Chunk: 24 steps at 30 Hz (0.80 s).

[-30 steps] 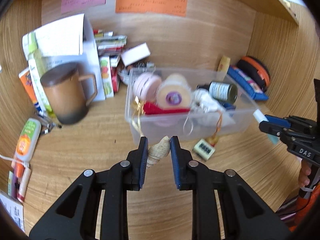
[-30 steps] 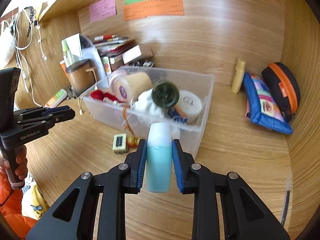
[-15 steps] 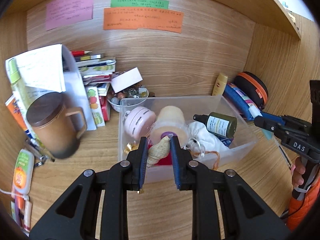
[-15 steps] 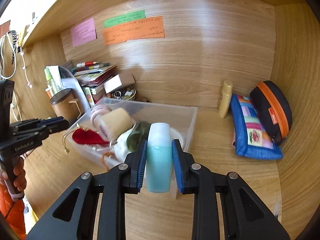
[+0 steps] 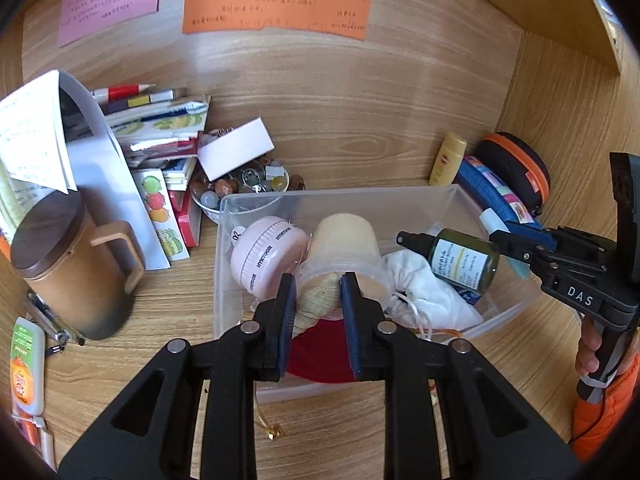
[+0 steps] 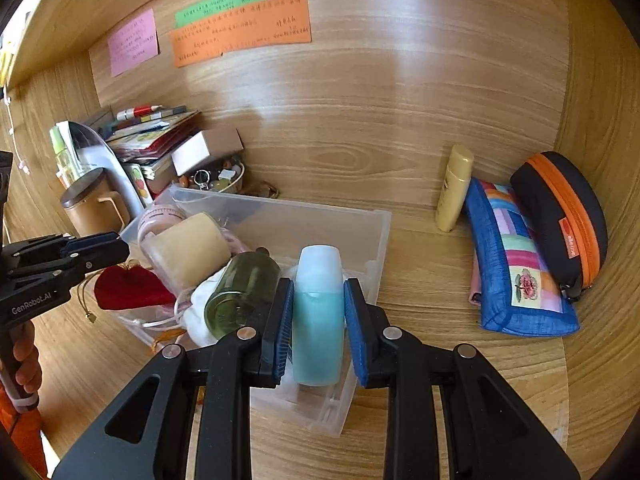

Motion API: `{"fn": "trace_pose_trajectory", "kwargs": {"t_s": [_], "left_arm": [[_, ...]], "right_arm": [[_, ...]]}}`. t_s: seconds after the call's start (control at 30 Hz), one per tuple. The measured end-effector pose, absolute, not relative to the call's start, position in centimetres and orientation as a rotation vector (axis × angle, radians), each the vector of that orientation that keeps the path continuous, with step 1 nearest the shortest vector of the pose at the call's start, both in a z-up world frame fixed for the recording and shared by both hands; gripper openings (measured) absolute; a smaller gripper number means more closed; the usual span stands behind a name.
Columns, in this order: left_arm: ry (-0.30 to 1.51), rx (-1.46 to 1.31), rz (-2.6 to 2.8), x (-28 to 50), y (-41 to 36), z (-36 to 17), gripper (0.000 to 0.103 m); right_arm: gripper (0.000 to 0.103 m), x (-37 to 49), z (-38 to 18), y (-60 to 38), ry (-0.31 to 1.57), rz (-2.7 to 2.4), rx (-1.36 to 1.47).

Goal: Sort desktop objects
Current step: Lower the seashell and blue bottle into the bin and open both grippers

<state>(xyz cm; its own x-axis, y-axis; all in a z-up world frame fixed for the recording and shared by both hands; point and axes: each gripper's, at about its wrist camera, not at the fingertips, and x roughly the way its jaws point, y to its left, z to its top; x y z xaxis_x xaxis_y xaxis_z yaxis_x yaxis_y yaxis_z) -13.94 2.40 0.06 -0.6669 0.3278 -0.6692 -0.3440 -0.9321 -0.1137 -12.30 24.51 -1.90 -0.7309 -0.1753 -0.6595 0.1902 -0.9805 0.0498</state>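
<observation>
Left gripper (image 5: 316, 294): your jaws are clamped on a pale ribbed seashell (image 5: 318, 300); both blue pads press its sides, with only the shell's width between them.
Seashell position: you hold it above the clear plastic bin (image 5: 496, 320), over the bin's near-left part, in front of the cream-coloured roll (image 5: 344, 240) and above the red pouch (image 5: 320, 352).
Right gripper (image 6: 316, 308): your jaws grip a light-blue bottle (image 6: 318, 320) by its body; its white cap (image 6: 320, 260) points away from you, past the fingertips.
Bottle position: you carry it over the right end of the bin (image 6: 376, 232), just beside the dark green glass bottle (image 6: 240, 292) that lies on a white cloth bag (image 6: 200, 320).
Bin contents: pink round case (image 5: 268, 256), cream roll, green bottle (image 5: 460, 260), white bag, red pouch.
Left of bin: brown lidded mug (image 5: 68, 272), stacked booklets (image 5: 156, 128), small bowl of trinkets (image 5: 244, 184).
Right of bin: yellow tube (image 6: 454, 192) standing at the back wall, blue patchwork pouch (image 6: 516, 268), black case with orange zip (image 6: 560, 216) leaning against the side wall.
Back wall: pink, green and orange notes (image 5: 276, 8) stuck to the wood.
</observation>
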Motion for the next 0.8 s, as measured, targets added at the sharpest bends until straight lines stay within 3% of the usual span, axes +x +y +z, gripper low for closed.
{"fn": "trace_pose_trajectory", "kwargs": {"t_s": [0.57, 0.7, 0.8], "left_arm": [[0.057, -1.076, 2.547, -14.7, 3.2, -1.2, 0.022], [0.051, -1.066, 2.55, -14.6, 3.1, -0.9, 0.032], [0.052, -1.037, 2.571, -13.9, 2.9, -0.4, 0.041]], "right_arm": [[0.023, -12.9, -2.6, 23.5, 0.108, -2.758, 1.07], [0.024, -12.7, -2.4, 23.2, 0.125, -2.76, 1.072], [0.031, -12.4, -2.1, 23.0, 0.136, -2.772, 1.063]]}}
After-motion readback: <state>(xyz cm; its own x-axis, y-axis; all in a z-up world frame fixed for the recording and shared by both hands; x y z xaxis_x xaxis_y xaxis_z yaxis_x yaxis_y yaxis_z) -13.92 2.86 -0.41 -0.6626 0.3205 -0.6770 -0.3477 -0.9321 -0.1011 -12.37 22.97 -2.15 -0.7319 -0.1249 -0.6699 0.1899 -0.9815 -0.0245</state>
